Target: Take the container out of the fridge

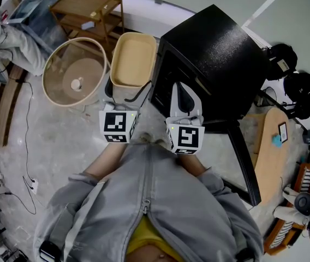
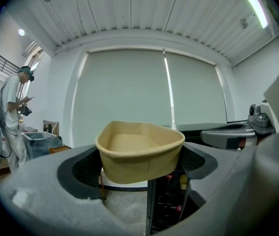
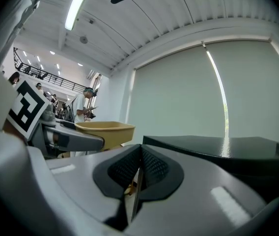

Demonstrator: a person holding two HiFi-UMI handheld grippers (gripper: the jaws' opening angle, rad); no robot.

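A tan, empty container (image 1: 133,58) is held out in front of me, left of the black fridge (image 1: 216,51). My left gripper (image 1: 126,91) is shut on its near end; in the left gripper view the container (image 2: 129,144) sits between the two pads (image 2: 85,168), clear of the floor. Below it that view shows the fridge's open front with bottles inside (image 2: 171,200). My right gripper (image 1: 183,100) hovers at the fridge's front left corner, shut with nothing in it. In the right gripper view its pads (image 3: 129,168) meet, with the fridge's black top (image 3: 218,149) ahead on the right.
A round see-through tub (image 1: 74,72) stands on the floor left of the container, with a wooden shelf cart (image 1: 92,10) behind it. The fridge's door (image 1: 243,157) stands open at my right. A wooden stool (image 1: 270,146) is further right. A person (image 2: 12,117) stands at far left.
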